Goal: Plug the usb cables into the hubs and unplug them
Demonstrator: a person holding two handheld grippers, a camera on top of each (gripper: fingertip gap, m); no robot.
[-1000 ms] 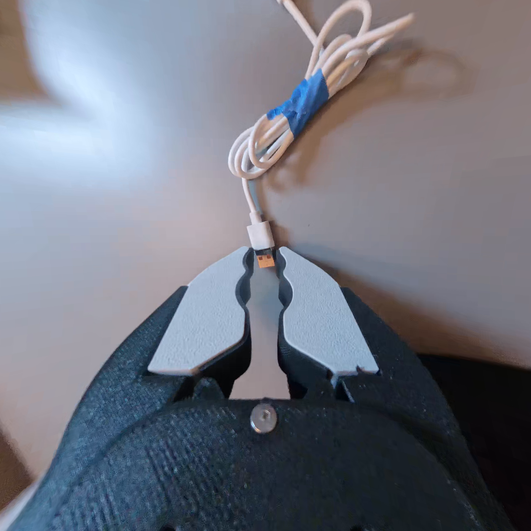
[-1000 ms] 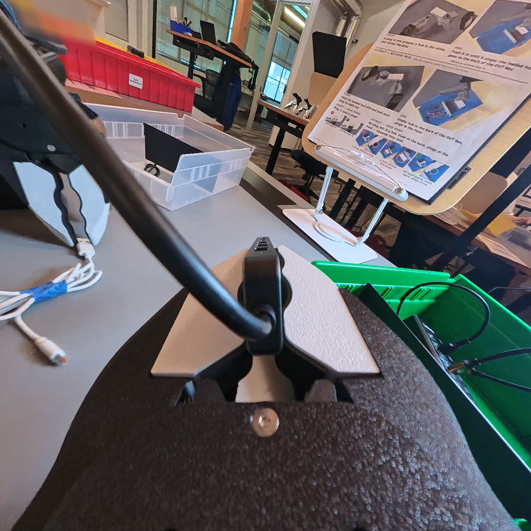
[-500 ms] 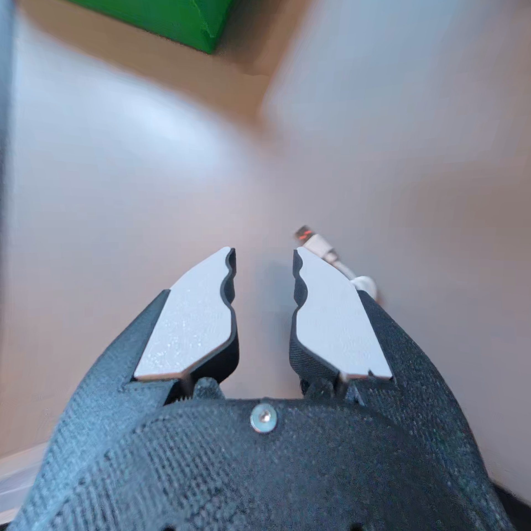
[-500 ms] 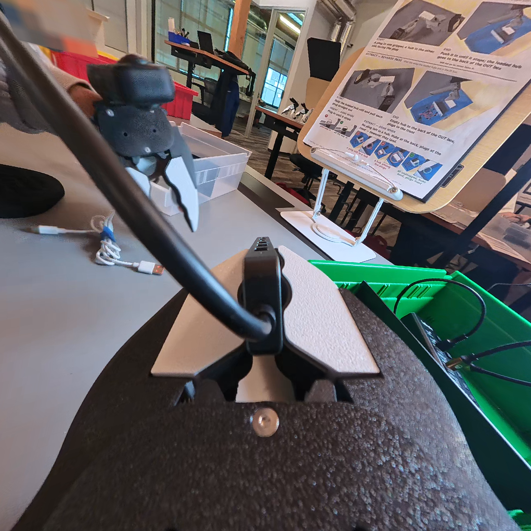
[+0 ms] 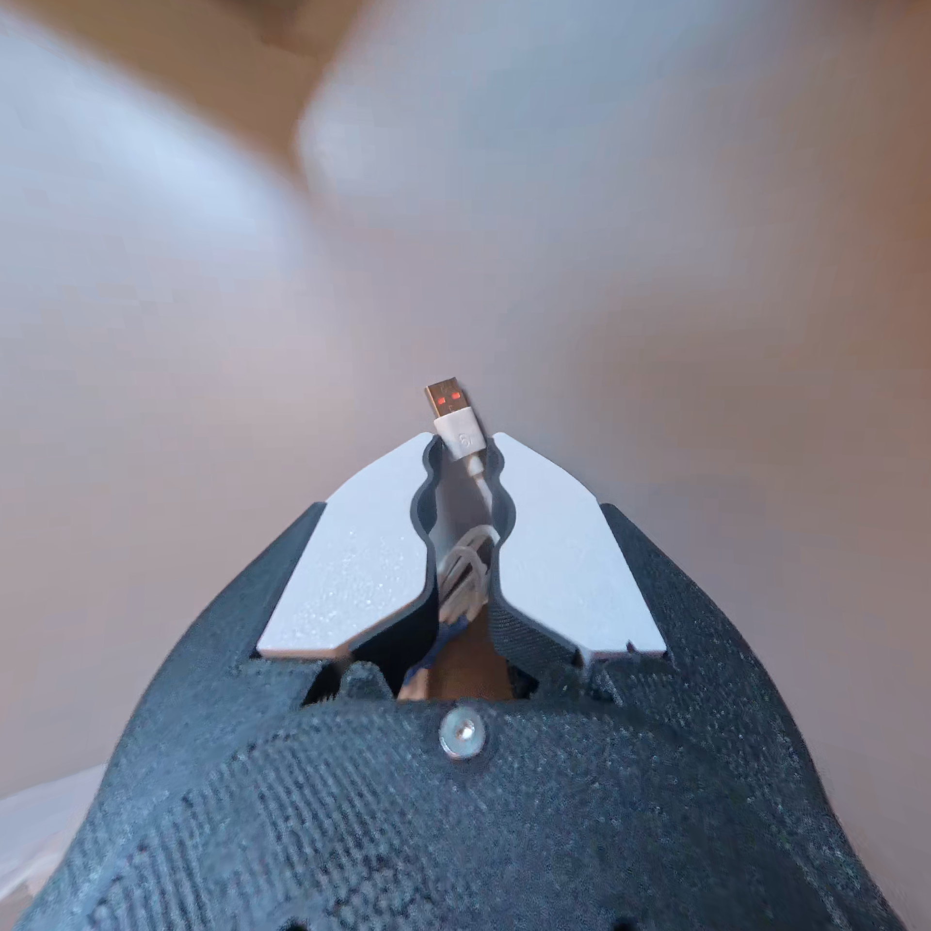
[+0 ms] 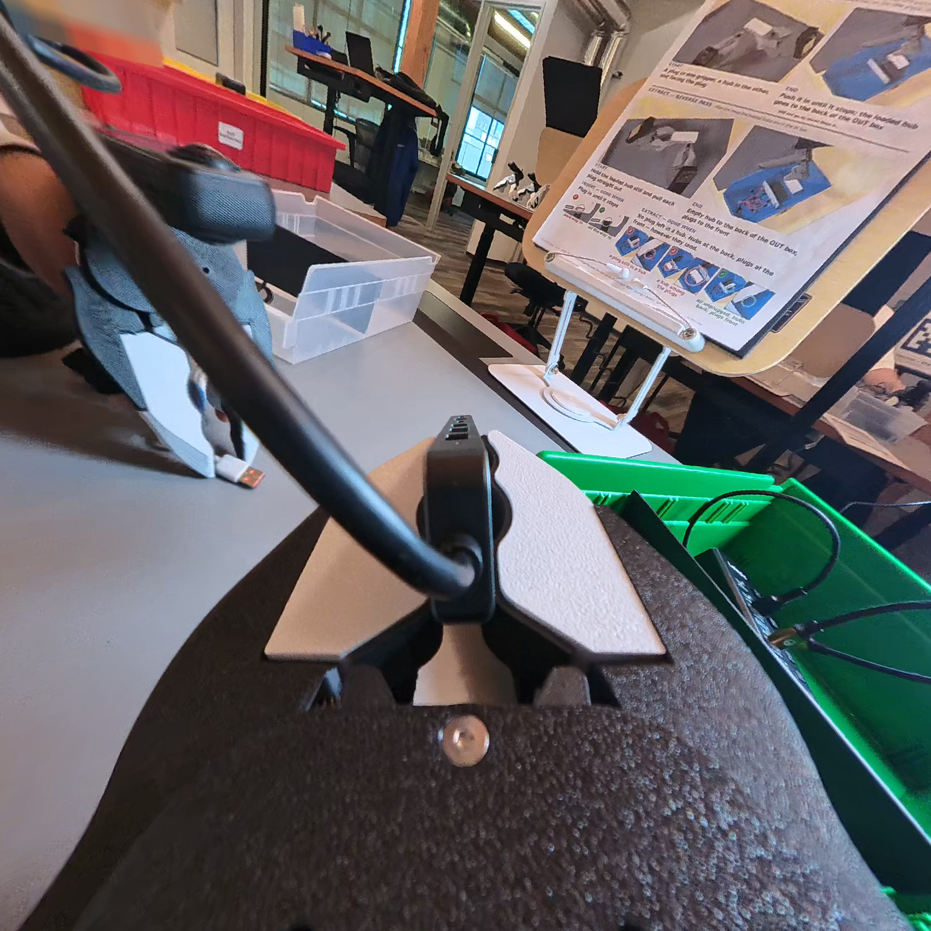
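Note:
My left gripper (image 5: 461, 441) is shut on the white USB plug (image 5: 456, 420), whose metal tip sticks out past the fingertips toward the grey table. The coiled white cable (image 5: 466, 569) hangs between the fingers. In the right wrist view the left gripper (image 6: 221, 466) is low over the table at the left, with the plug (image 6: 239, 471) at its tips. My right gripper (image 6: 461, 433) is shut on a black USB hub (image 6: 458, 504), held edge-up with its row of ports at the far end. The hub's thick black cable (image 6: 211, 327) runs up to the left.
A green bin (image 6: 806, 579) with black cables and a hub stands at the right. A clear plastic bin (image 6: 352, 287) and a red bin (image 6: 216, 126) stand at the back. An instruction board on a white stand (image 6: 579, 403) is at the table's far edge. Some 20 cm of space lies between my two pairs of fingers.
My left gripper was open above the plug half a second ago; now it has shut on the plug near the table. The right gripper and hub have hardly moved.

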